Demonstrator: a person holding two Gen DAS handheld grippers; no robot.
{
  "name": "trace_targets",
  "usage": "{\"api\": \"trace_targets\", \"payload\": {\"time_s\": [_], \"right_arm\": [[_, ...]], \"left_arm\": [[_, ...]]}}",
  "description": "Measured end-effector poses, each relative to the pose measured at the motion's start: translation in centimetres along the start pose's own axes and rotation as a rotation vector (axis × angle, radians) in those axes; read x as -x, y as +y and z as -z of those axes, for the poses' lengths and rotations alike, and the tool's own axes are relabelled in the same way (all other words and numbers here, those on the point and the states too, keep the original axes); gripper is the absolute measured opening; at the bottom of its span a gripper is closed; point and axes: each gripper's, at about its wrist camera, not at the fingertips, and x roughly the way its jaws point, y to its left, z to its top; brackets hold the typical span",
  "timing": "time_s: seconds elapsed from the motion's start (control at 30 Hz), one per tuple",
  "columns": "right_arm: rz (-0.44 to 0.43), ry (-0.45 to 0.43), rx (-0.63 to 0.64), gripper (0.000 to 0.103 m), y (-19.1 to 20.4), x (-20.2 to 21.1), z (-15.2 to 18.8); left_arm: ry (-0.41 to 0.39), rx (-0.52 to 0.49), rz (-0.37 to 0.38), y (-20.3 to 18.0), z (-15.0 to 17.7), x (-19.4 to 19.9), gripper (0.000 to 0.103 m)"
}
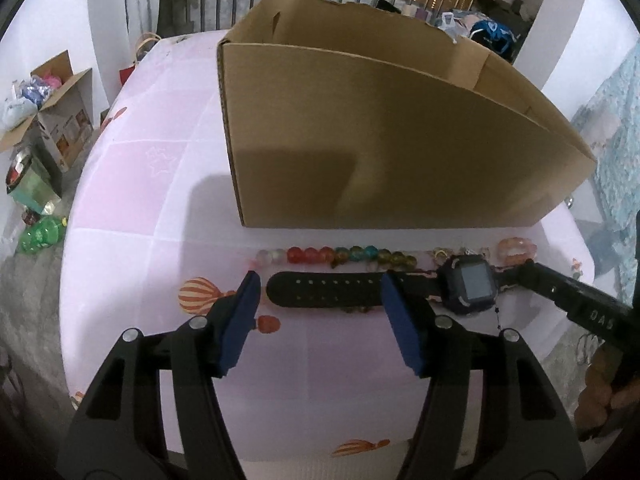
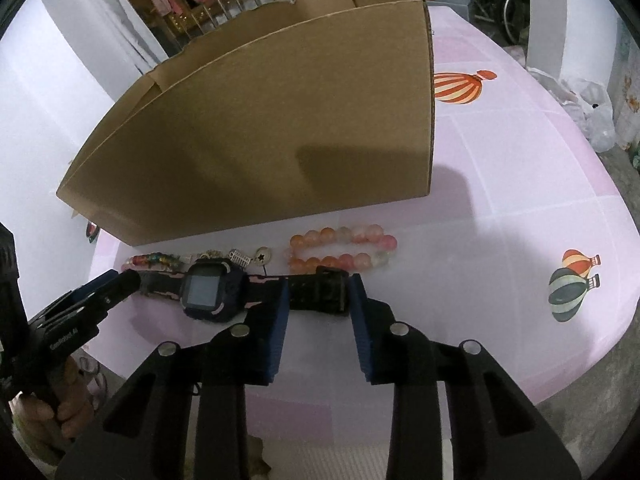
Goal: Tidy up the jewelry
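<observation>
Since the watch (image 1: 468, 282) lies flat near the worktop's (image 1: 168, 200) front edge, both tools, left tool (image 1: 318, 292) and right tool (image 2: 319, 294), straddle its strap ends, unclenched, ready to lift it level.

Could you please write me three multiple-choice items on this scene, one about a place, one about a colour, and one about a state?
1. Where does the watch lie?
A. inside the box
B. on the cloth in front of the box
C. on the floor

2. What colour are the gripper pads?
A. blue
B. red
C. white

3. How does the right gripper stand to the watch strap?
A. shut away from it
B. holding it in the air
C. one finger on either side of the strap, which lies on the cloth

Answers:
1 B, the watch lies flat on the pink cloth beside the bracelets, before the box wall.
2 A, both wrist views show blue pads.
3 C, the buckle end sits between the fingers and rests on the cloth.
</observation>
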Motion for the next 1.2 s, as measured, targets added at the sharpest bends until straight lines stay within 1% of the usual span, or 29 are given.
{"api": "trace_targets", "payload": {"time_s": [0.13, 0.17, 0.23, 0.3, 0.37, 0.43, 0.5, 0.63, 0.9, 1.0, 1.1, 1.2], "right_arm": [[-0.003, -0.002, 0.006, 0.029, 0.2, -0.1, -0.1], [-0.004, -0.004, 0.006, 0.029, 0.3, -0.1, 0.0], [-0.004, -0.007, 0.006, 0.029, 0.2, -0.3, 0.0], [-0.004, -0.009, 0.008, 0.029, -0.3, -0.6, 0.0], [-0.003, -0.010, 0.010, 0.029, -0.2, -0.6, 0.0], [-0.004, -0.011, 0.012, 0.028, -0.3, -0.6, 0.0], [-0.006, -0.011, 0.011, 0.026, -0.2, -0.6, 0.1], [0.000, -0.016, 0.012, 0.023, 0.0, -0.5, 0.2], [0.008, -0.022, 0.000, 0.014, 0.2, -0.5, 0.5], [0.008, -0.023, -0.002, 0.013, 0.2, -0.5, 0.6], [-0.001, -0.029, -0.010, 0.013, 0.1, -0.2, 0.5], [-0.014, -0.054, -0.001, 0.013, 0.5, 0.4, 0.3]], "left_arm": [[0.001, 0.021, 0.040, 0.6, 0.1, 0.1, 0.059], [0.000, 0.037, 0.057, 1.0, 0.1, 0.2, 0.059], [-0.002, 0.097, 0.120, 1.9, 0.0, 0.6, 0.059], [-0.003, 0.134, 0.149, 2.6, 0.0, 0.7, 0.059], [-0.003, 0.145, 0.167, 2.8, 0.1, 0.7, 0.058], [-0.005, 0.132, 0.165, 2.4, 0.2, 0.8, 0.057], [-0.011, 0.120, 0.160, 2.2, 0.3, 0.8, 0.049], [-0.023, 0.103, 0.149, 1.4, -0.1, 1.2, 0.045], [-0.035, 0.053, 0.129, -0.1, 0.0, 1.8, 0.027], [-0.045, 0.017, 0.113, -0.6, 0.1, 2.1, 0.022], [-0.059, -0.006, 0.117, -1.1, 0.1, 2.5, 0.018], [-0.078, -0.021, 0.121, -1.5, 0.1, 3.2, 0.016]]}}
